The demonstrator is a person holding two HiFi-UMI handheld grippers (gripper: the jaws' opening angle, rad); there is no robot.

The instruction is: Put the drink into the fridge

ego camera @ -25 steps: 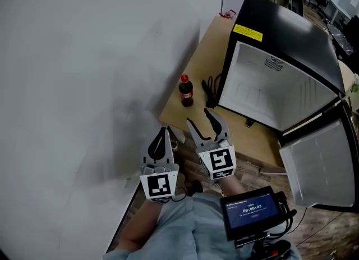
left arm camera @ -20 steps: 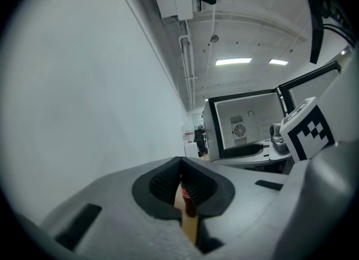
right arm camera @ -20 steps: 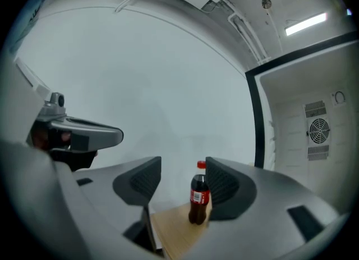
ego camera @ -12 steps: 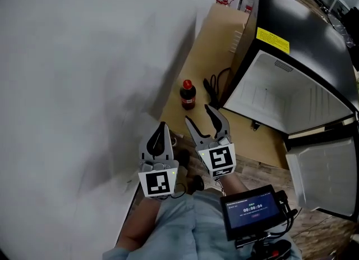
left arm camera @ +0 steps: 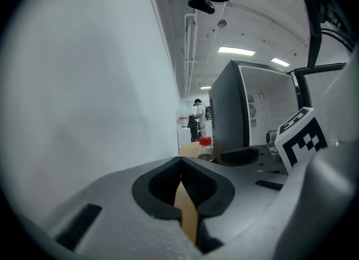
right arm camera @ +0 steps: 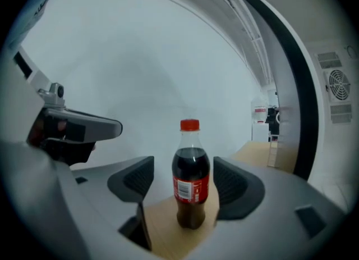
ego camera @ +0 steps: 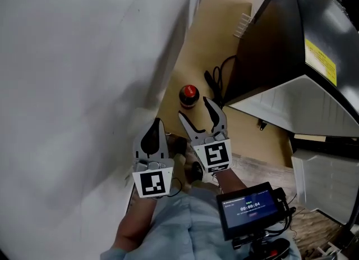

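Note:
A cola bottle point(ego camera: 189, 96) with a red cap stands upright on the wooden table point(ego camera: 224, 23), to the left of the black fridge point(ego camera: 280, 45), whose door point(ego camera: 331, 180) hangs open. My right gripper point(ego camera: 195, 110) is open just short of the bottle; its jaws have just been opening, with nothing between them. In the right gripper view the bottle point(right arm camera: 190, 180) stands centred ahead of the right gripper point(right arm camera: 185, 190), untouched. My left gripper point(ego camera: 156, 123) is shut and empty, beside the right one near the wall. In the left gripper view the left gripper point(left arm camera: 180, 168) shows closed jaws, with the bottle's cap point(left arm camera: 205, 140) beyond.
A white wall point(ego camera: 84, 56) runs along the table's left side. A black cable point(ego camera: 216, 82) lies between bottle and fridge. A small screen device point(ego camera: 247, 208) hangs at the person's chest. A person point(left arm camera: 199, 113) stands far down the room.
Both grippers have come down and forward toward the bottle. The right jaws stand wider than before. The head view has swung, so the fridge now sits higher right.

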